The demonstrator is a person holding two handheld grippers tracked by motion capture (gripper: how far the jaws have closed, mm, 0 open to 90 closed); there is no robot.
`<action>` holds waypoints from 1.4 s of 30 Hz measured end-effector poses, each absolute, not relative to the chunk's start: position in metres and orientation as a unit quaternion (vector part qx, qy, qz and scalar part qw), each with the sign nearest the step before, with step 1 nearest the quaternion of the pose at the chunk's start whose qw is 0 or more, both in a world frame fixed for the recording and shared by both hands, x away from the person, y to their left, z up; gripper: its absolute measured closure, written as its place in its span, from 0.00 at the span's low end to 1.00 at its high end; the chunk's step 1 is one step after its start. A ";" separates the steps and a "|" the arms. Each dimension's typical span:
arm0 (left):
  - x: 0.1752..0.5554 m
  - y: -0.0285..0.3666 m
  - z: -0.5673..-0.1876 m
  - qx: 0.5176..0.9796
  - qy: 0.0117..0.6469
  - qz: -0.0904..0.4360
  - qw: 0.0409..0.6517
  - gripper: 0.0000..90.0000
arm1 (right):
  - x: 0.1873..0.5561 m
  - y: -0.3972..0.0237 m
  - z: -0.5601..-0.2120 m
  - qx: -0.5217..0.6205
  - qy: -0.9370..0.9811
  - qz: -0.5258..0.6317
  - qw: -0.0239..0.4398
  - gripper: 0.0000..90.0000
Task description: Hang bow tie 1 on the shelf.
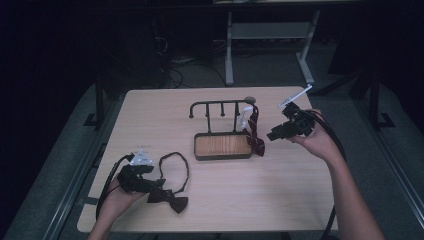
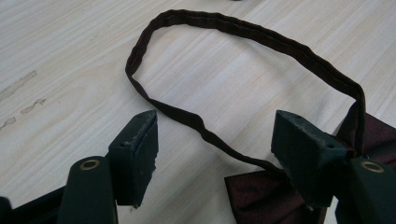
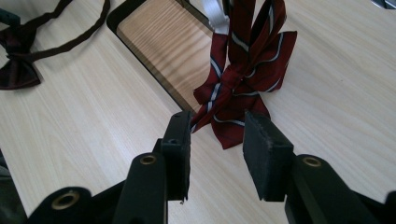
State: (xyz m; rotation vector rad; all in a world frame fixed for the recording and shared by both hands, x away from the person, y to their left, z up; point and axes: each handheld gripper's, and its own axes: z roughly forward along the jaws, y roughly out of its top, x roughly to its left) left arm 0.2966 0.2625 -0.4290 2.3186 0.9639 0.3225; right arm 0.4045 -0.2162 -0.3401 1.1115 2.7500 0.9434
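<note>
A dark maroon bow tie [image 1: 170, 200] lies flat near the table's front left, its strap loop [image 2: 261, 39] spread out on the wood. My left gripper [image 2: 217, 126] is open and low over it. The strap passes between the jaws and the bow [image 2: 261, 191] lies under the right-hand one. A red striped bow tie [image 3: 243, 84] hangs from the right end of a black hook rack [image 1: 220, 105], its tip resting beside the rack's wooden base [image 1: 222, 145]. My right gripper [image 3: 217, 123] is open just short of that striped tie, holding nothing.
A white strap [image 1: 245, 115] hangs on the rack beside the striped tie. The rack's other hooks are bare. Bare tabletop [image 1: 280, 190] lies at the front right. A white desk frame [image 1: 270, 35] and cables stand on the floor behind the table.
</note>
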 end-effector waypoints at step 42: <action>0.332 0.253 -0.421 0.889 0.356 0.106 0.266 0.47 | 0.370 -0.234 -0.385 0.361 0.881 0.306 -0.012 0.58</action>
